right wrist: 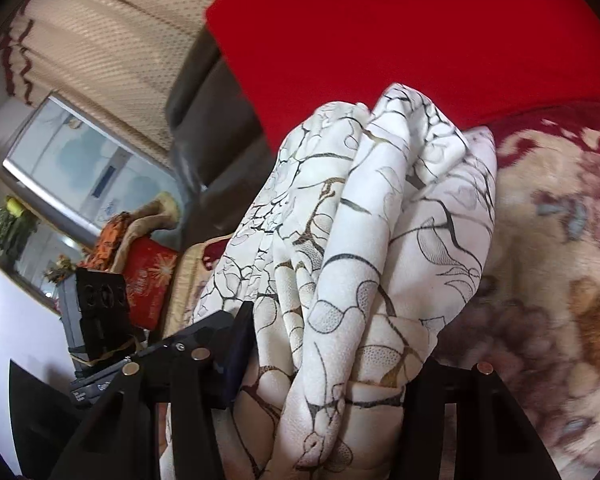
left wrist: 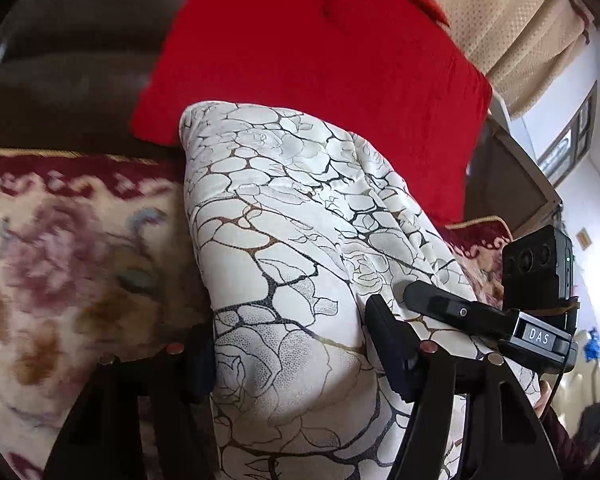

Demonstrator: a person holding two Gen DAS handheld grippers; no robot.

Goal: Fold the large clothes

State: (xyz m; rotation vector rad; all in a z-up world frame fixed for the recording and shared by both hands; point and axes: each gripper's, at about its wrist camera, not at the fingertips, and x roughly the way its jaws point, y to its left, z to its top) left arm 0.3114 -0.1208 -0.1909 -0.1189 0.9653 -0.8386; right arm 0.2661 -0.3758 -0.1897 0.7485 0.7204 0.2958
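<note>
We hold the cloth (left wrist: 292, 248) with both tongs. Our left tongs (left wrist: 296, 356) have the white cloth bunched between the two fingers, so they look clamped on it. Our right tongs (right wrist: 324, 376) have a thick bundle of the same cloth (right wrist: 364, 240) between their fingers, and they look clamped on it too.

From both tongs the cloth runs straight ahead, away from us. Its long way points toward the red pillow (left wrist: 320, 72). The far end of the cloth almost touches the pillow. In the left view we can see the right tongs (left wrist: 432, 304) lying on the cloth just beside ours. So both hands are at the near end, close together, and neither is clearly nearer. We think the next move is to lay this end forward or pull it flat, and that turns on the cloth staying lined up ahead of us.

Under the cloth is a soft blanket (left wrist: 68, 248) with big flowers and a dark red edge. Behind it is a brown sofa back (left wrist: 72, 80).

Farther out we see a cream curtain (right wrist: 112, 52), a window (right wrist: 80, 168), and a pile of things (right wrist: 140, 256) at the sofa's far end.
</note>
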